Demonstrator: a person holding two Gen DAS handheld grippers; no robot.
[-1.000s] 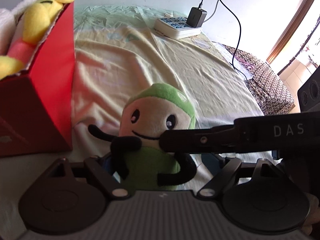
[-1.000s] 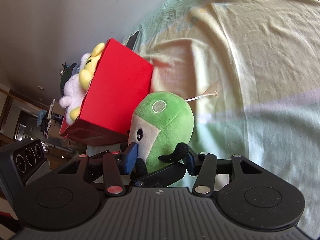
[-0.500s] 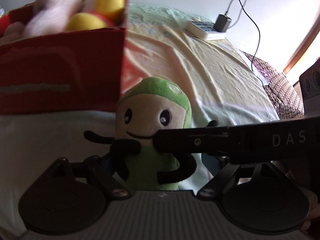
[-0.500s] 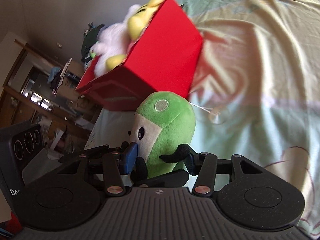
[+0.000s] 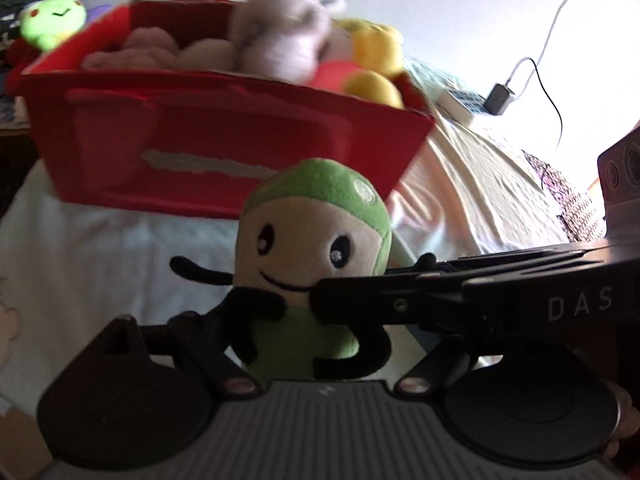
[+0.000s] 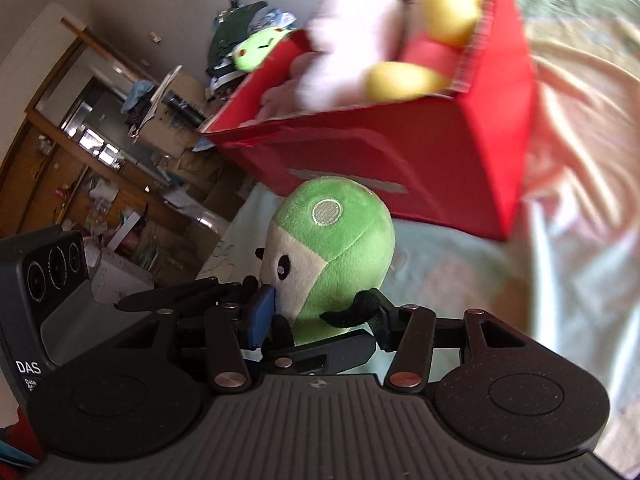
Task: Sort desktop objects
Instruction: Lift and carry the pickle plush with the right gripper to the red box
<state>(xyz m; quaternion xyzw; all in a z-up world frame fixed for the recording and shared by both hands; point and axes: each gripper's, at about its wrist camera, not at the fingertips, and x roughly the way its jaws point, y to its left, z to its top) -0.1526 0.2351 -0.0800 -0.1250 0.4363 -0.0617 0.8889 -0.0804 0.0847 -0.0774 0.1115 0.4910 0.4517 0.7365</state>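
A green plush doll with a cream face and black arms is held upright between both grippers, above the sheet. My left gripper is shut on its lower body. My right gripper is shut on it too; the doll shows from the side there, and the right gripper's finger crosses the doll's front in the left wrist view. A red box holding several plush toys stands just behind the doll; it also shows in the right wrist view.
A yellow plush and a pale plush sit in the box. A small green plush lies behind it. A power strip with a charger lies at the far right on the sheet. Cluttered shelves stand at left.
Both grippers have carried the doll to the left, toward the red box. The box now fills the view straight ahead, with its open top and toys showing.
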